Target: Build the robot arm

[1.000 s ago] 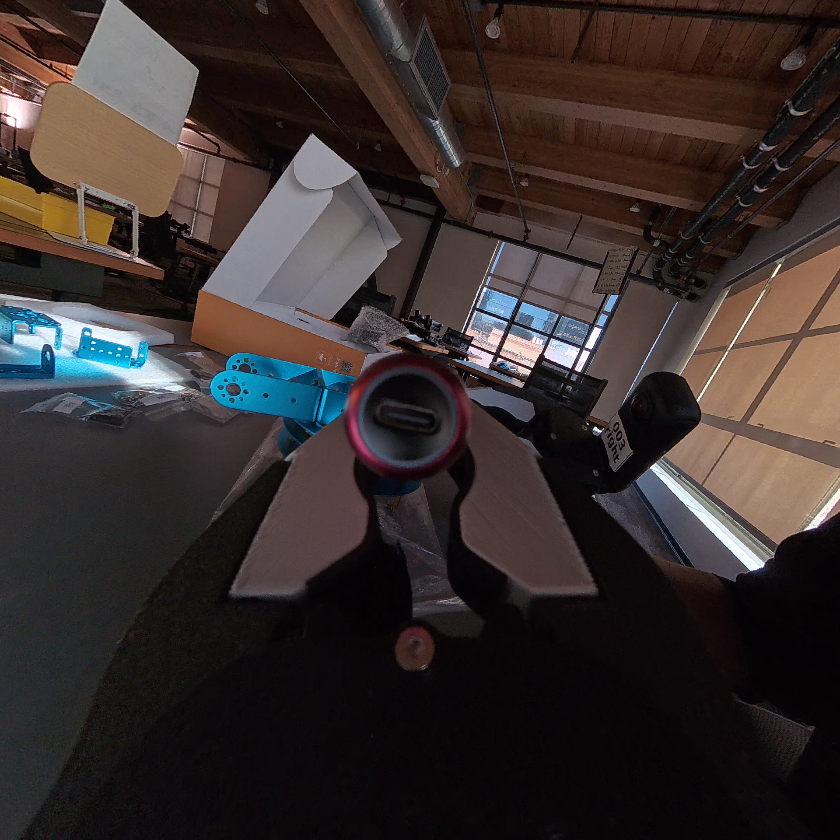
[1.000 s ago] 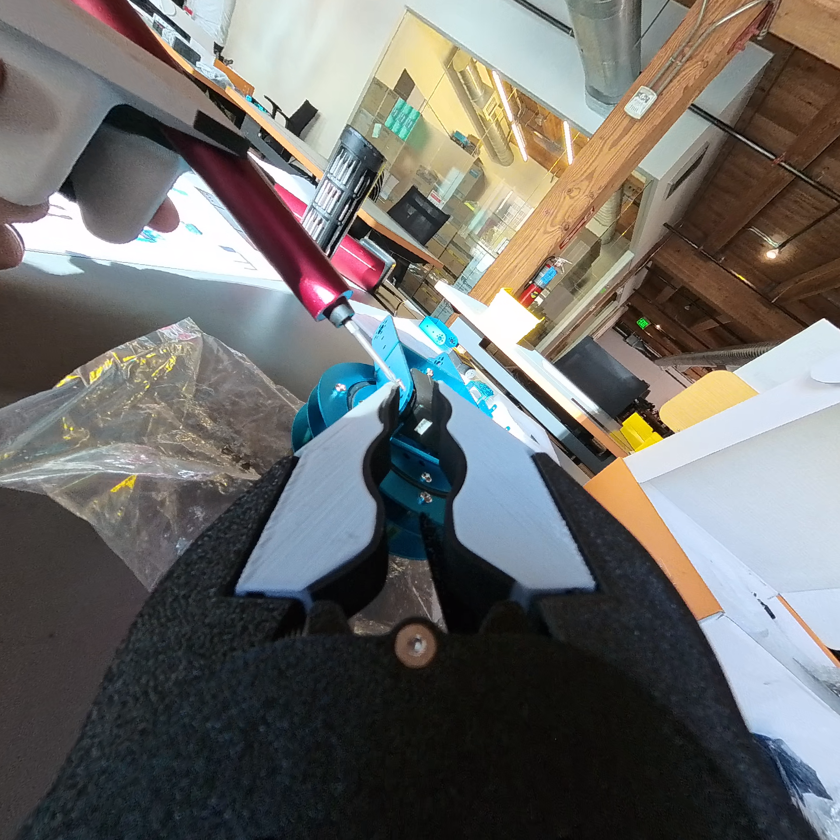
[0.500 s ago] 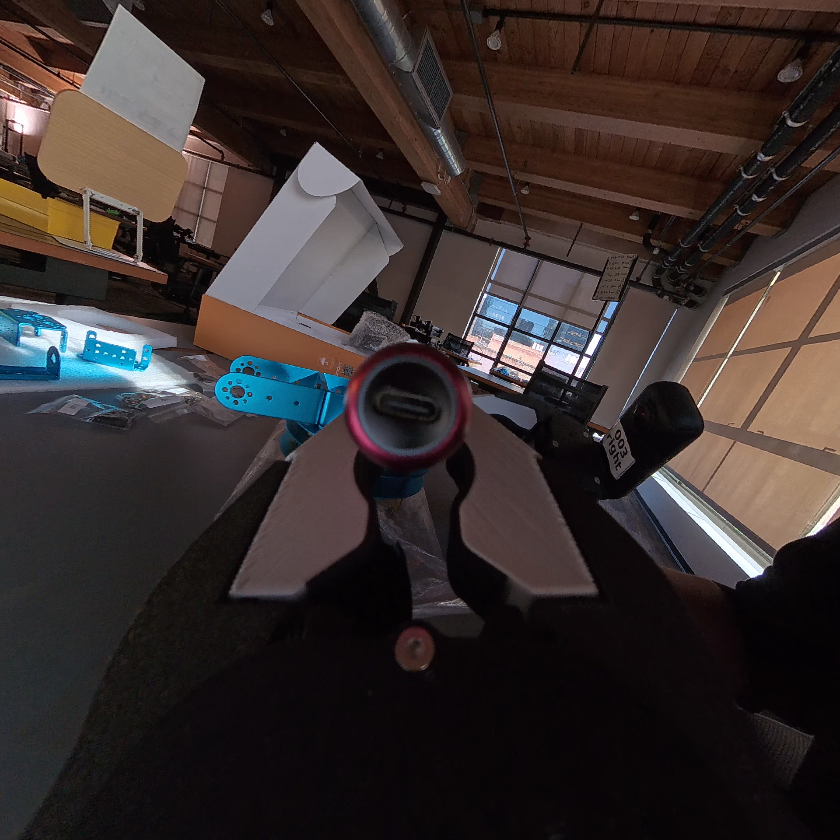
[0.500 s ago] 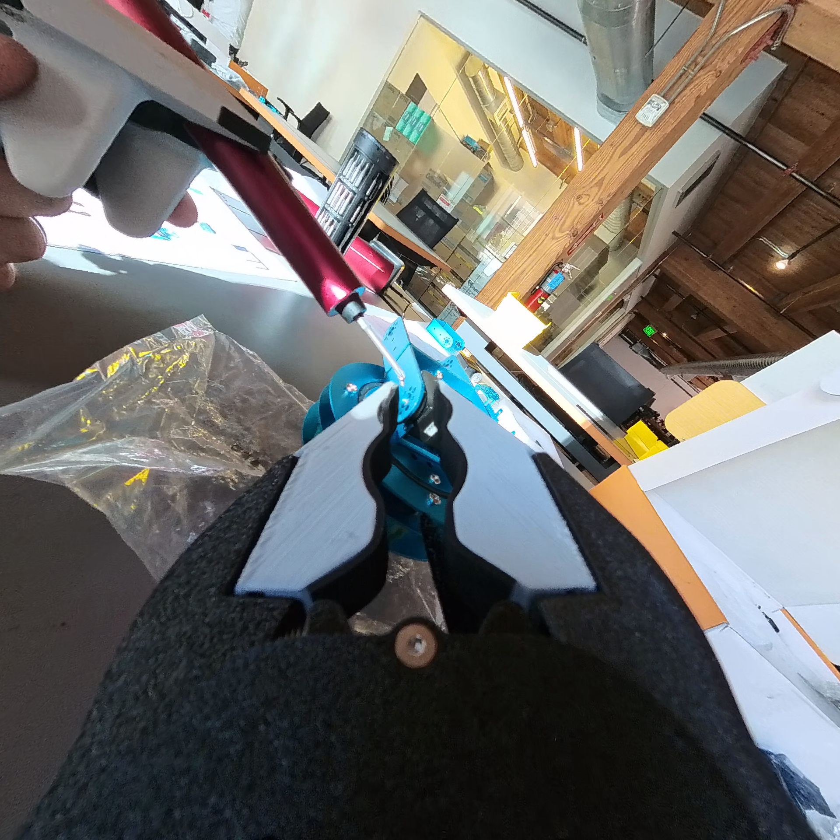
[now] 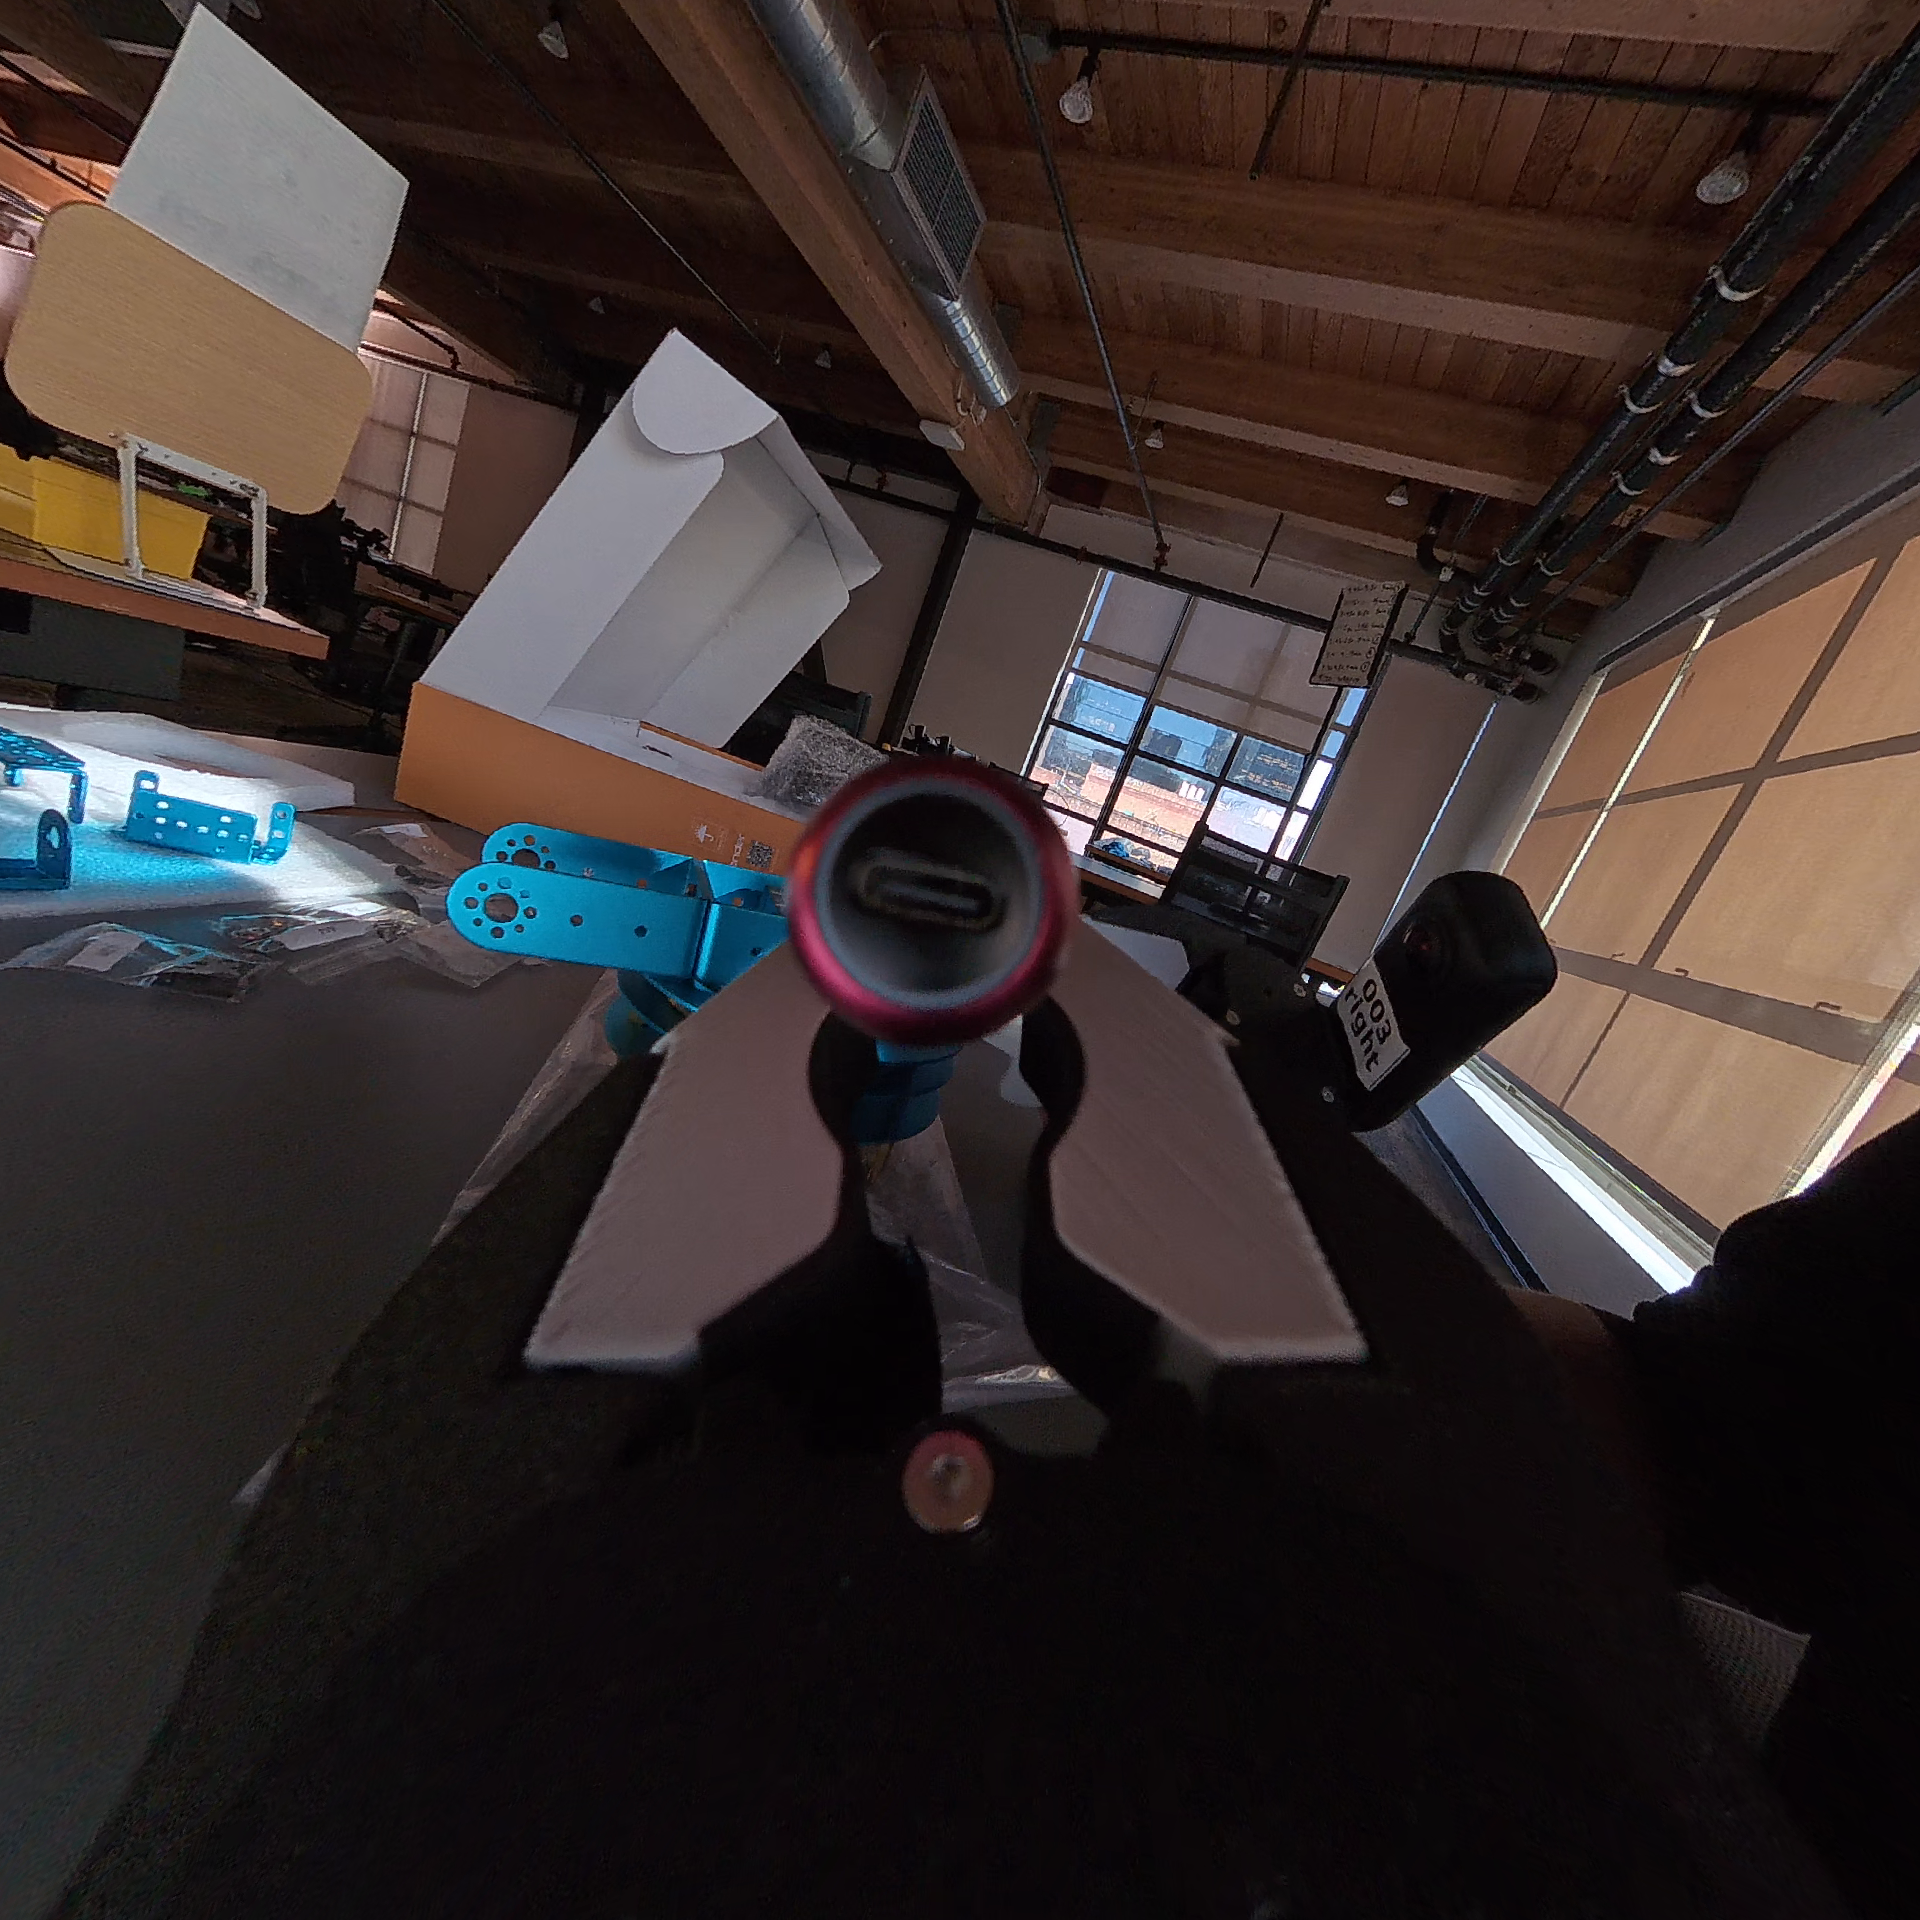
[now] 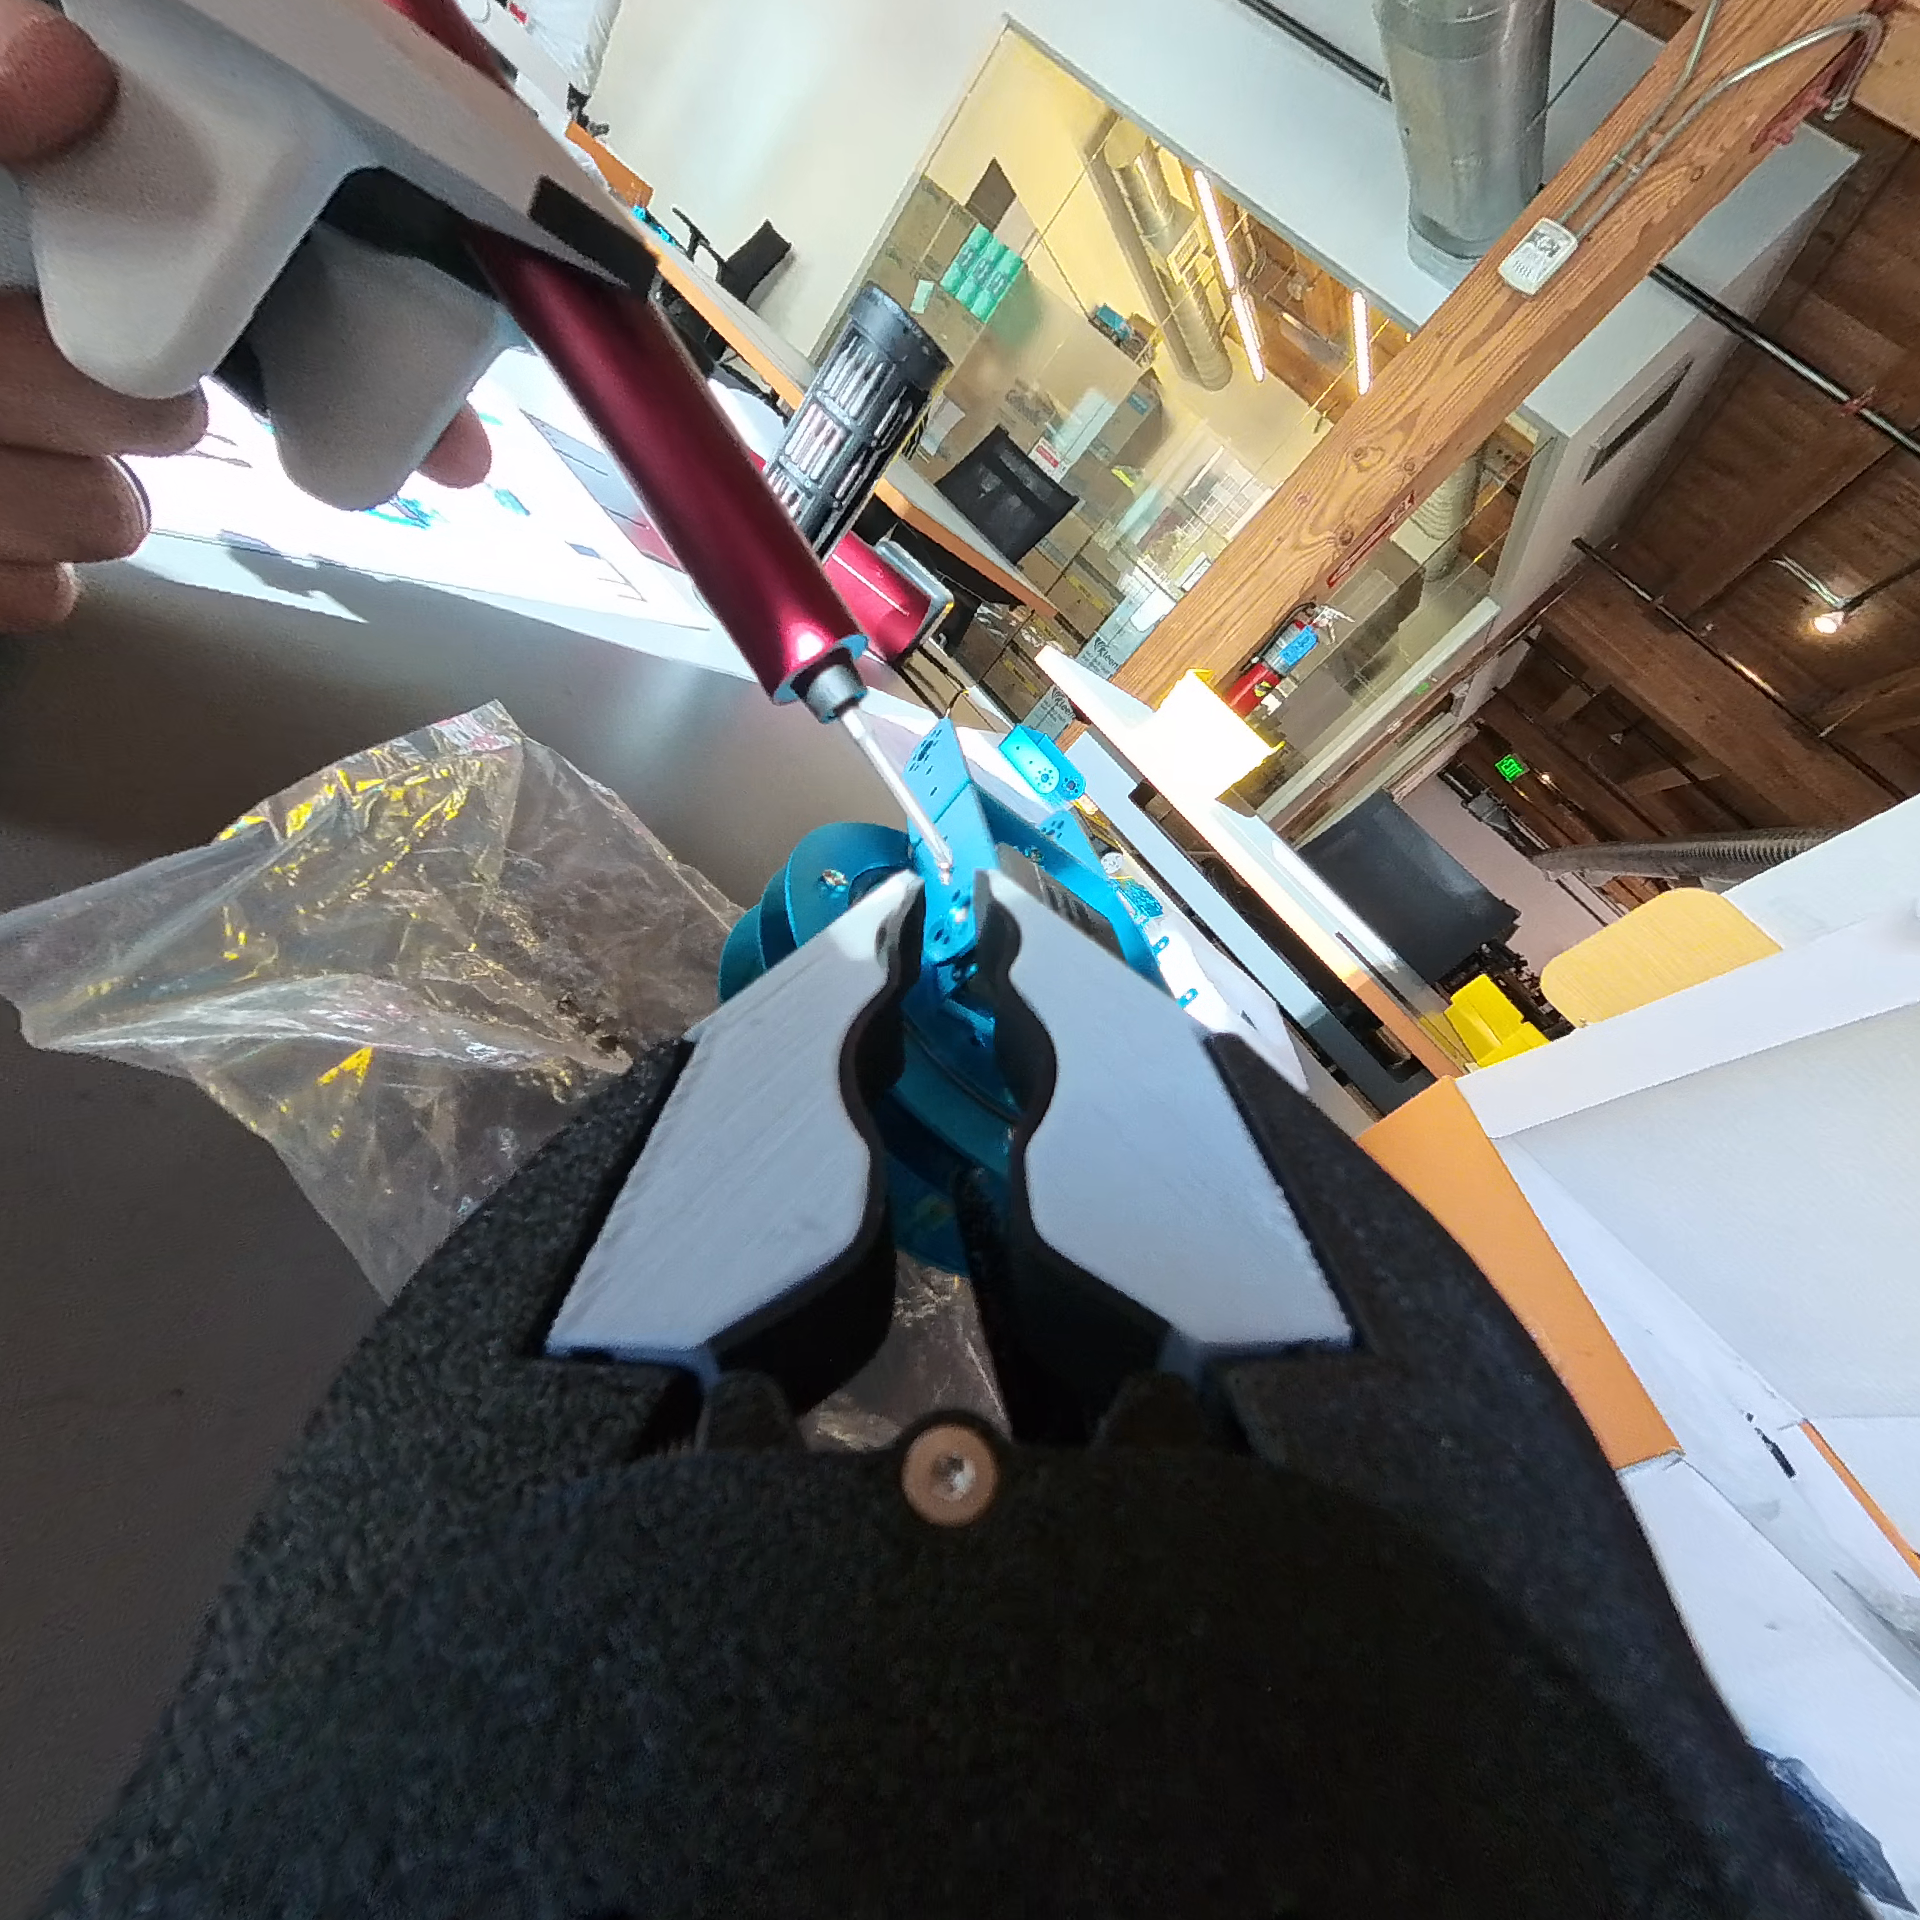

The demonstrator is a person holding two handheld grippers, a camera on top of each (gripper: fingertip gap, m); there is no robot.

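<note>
My left gripper (image 5: 932, 1000) is shut on a red electric screwdriver (image 5: 930, 899), seen end-on with its charging port facing the camera. In the right wrist view the screwdriver (image 6: 686, 457) slants down from the left gripper (image 6: 260, 260), held by a hand. Its bit tip touches the blue metal bracket assembly (image 6: 940, 790) just above my right gripper (image 6: 948, 904). The right gripper is shut on that blue assembly. The assembly (image 5: 623, 914) also shows past the screwdriver in the left wrist view, with the right gripper (image 5: 1455, 997) beside it.
A crumpled clear plastic bag (image 6: 343, 935) lies under and left of the assembly on the dark grey table (image 5: 208, 1195). An open orange-and-white box (image 5: 644, 623) stands behind. Loose blue brackets (image 5: 203, 826) sit on white foam, near small parts bags (image 5: 208, 945). A black bit holder (image 6: 852, 416) stands farther back. About 10 cm separates my left fingertips from my right.
In the right wrist view the left gripper and screwdriver have drifted slightly right and into fuller view. The bit tip stays on the blue bracket. Both grips are unchanged.
</note>
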